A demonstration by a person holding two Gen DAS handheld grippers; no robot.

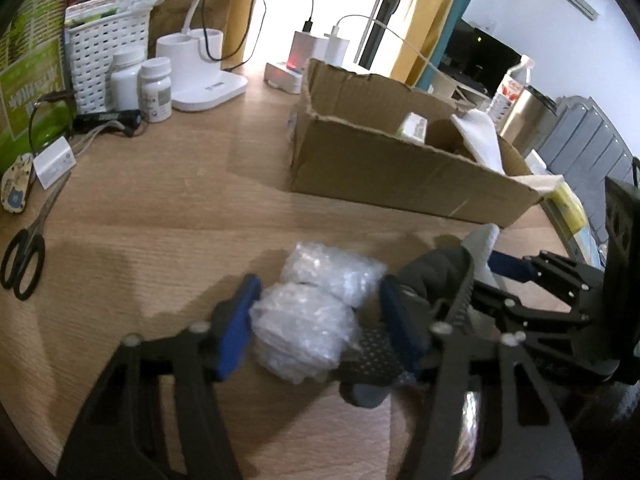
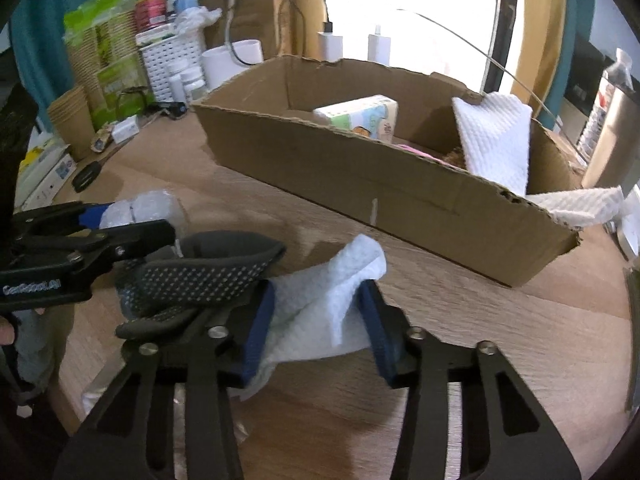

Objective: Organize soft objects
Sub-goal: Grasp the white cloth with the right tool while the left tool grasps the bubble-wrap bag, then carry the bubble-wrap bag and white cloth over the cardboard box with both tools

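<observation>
Left gripper (image 1: 316, 326) narrowed on bubble-wrap bundle (image 1: 304, 332); both blue pads touch bundle sides, bundle resting on table (image 1: 160, 200)

Right gripper (image 2: 316, 330) narrowed on crumpled paper towel (image 2: 324, 304); both pads against it, towel also on table

Dotted grey glove (image 2: 200, 276) lies between the two tools, ungripped

Key relation: cardboard box (image 2: 360, 176) sits beyond both loads, open top, long axis running left-near to right-far; right gripper nearer to its front wall

Judgement: next move = lift, carry forward over wall; left has longer reach

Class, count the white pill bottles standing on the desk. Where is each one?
2. A taller pill bottle and a shorter pill bottle stand side by side before the white basket; others may be hidden.
</observation>
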